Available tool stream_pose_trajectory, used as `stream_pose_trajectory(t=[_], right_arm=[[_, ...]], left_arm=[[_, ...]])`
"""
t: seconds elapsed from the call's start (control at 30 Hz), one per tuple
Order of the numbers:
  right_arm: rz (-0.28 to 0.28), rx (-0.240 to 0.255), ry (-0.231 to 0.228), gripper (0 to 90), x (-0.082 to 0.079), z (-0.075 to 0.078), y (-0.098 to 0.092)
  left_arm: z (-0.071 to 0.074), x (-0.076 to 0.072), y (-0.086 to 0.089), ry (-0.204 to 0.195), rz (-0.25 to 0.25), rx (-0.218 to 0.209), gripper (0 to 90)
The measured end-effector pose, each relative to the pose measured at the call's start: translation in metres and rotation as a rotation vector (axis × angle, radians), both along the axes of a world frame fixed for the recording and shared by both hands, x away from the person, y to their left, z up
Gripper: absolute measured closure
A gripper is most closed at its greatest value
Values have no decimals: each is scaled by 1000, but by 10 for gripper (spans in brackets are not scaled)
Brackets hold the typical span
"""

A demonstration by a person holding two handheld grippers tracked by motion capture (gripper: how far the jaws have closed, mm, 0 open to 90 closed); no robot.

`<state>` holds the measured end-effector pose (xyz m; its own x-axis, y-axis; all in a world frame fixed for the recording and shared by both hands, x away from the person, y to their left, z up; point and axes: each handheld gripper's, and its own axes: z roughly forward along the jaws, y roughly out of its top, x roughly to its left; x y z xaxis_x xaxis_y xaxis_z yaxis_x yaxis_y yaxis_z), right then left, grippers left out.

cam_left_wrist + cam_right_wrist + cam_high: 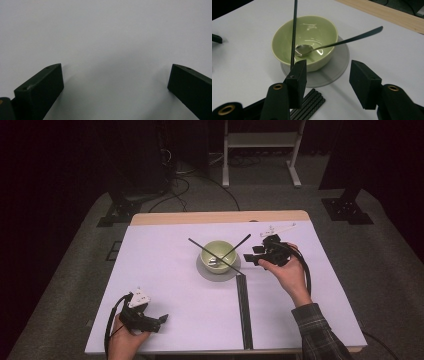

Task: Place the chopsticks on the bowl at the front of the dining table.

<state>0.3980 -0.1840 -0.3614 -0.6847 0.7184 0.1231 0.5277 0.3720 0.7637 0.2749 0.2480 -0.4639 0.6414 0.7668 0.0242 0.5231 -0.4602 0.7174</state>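
My left tool (159, 321) low on near surface (165, 285), jaws wide, empty. My right tool (325, 75) beside bowl (305, 40), jaws apart, gripping nothing. One bowl on one saucer (338, 67); one spoon (332, 44) inside, one stick (293, 32) across rim.

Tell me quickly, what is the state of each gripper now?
Left gripper: open, holding nothing.
Right gripper: open, holding nothing, near the green bowl.

I see the white table (165, 285) lit evenly from above while the room behind falls to black. Glare streaks the inside of the bowl (305, 41) — shadows stay soft. My left gripper view is hazy, its table surface featureless grey.
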Motion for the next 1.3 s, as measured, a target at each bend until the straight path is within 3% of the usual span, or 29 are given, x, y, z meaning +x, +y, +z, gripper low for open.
stream_pose_trajectory(t=[0.63,0.97,1.3], right_arm=[[-32,-6,3,449,-19,-13,-29],[-35,-15,17,433,-32,-30,-40],[-52,-15,21,364,-45,-39,-47]], left_arm=[[0,0,0,1,0,1,0],[0,0,0,2,0,0,0],[0,0,0,-1,0,-1,0]])
